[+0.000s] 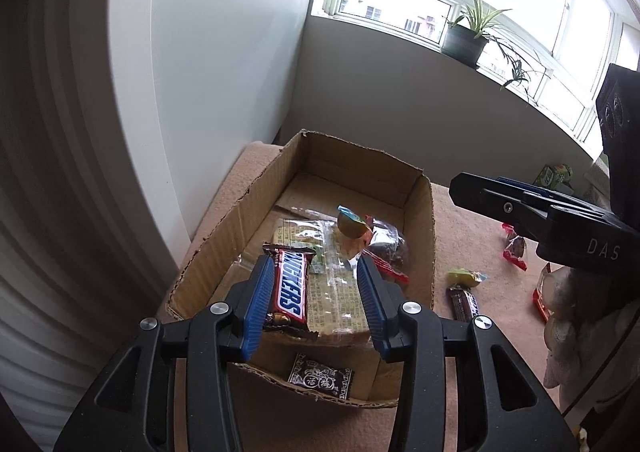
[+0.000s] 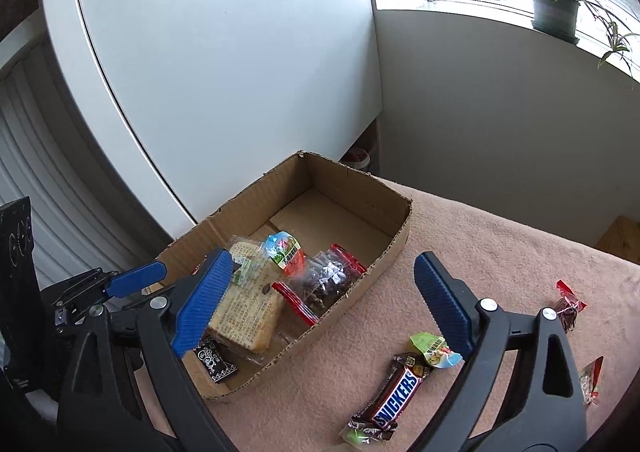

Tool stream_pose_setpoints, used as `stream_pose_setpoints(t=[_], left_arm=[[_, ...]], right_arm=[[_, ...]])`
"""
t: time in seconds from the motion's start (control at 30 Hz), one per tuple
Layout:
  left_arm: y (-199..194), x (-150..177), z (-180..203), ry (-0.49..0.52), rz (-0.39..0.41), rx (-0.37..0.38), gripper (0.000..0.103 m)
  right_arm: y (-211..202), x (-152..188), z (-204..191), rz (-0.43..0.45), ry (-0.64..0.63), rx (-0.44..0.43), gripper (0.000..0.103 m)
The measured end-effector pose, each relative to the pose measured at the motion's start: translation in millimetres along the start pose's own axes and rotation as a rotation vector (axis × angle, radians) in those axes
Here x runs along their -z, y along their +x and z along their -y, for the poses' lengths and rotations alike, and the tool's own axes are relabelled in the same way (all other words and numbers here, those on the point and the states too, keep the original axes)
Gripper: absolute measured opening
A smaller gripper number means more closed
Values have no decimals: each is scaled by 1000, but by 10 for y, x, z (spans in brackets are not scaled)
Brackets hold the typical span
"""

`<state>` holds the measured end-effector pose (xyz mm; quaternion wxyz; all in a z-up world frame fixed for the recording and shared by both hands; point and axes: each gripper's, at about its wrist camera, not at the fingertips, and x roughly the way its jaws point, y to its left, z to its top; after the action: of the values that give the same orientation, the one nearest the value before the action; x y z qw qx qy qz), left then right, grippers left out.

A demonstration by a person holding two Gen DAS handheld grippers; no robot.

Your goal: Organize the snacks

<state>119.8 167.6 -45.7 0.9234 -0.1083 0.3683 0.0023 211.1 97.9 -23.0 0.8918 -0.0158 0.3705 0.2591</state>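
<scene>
in the left wrist view, the left gripper [image 1: 312,292] is hanging spread over the cardboard box [image 1: 424,252]; a snickers bar [image 1: 290,288] is lying on a cracker pack [image 1: 336,292], touching one pad, not pinched. it looks light, stiff and slick.

in the right wrist view, the right gripper [image 2: 320,300] is spreading wide above the cloth; a second bar [image 2: 394,398] is lying by a green candy [image 2: 434,348], best taken across its narrow sides, the candy crowding one end.

Plain brown cardboard box [image 2: 394,236] on a salmon-pink fuzzy counter [image 2: 500,252]. Brown Snickers bar [image 2: 394,396] with blue-white lettering, black packet [image 1: 321,376] with white ornamental print, clear bag [image 2: 328,280] with red edges, blue ribbed pads [image 1: 260,304] on black hand-held gripper frames.
</scene>
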Motion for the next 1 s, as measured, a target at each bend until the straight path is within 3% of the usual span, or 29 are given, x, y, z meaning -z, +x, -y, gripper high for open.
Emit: stream_pose_setpoints(t=[0.27,0.53,0.73,1.0], left_arm=[[-133,94,248,14,-5,52,42],[-230,253,572,58,-17,114,42],[-120,423,897,103,-65,167,42],[170,733,1214,196,-158,172,42]], right_arm=[[-497,303,369,5,22,44,94],[-1100,821,1042,20,109,136,94],[-1379,1245,1574,-9,213,187,94],[-1469,1673,2065,-60,306,242,94]])
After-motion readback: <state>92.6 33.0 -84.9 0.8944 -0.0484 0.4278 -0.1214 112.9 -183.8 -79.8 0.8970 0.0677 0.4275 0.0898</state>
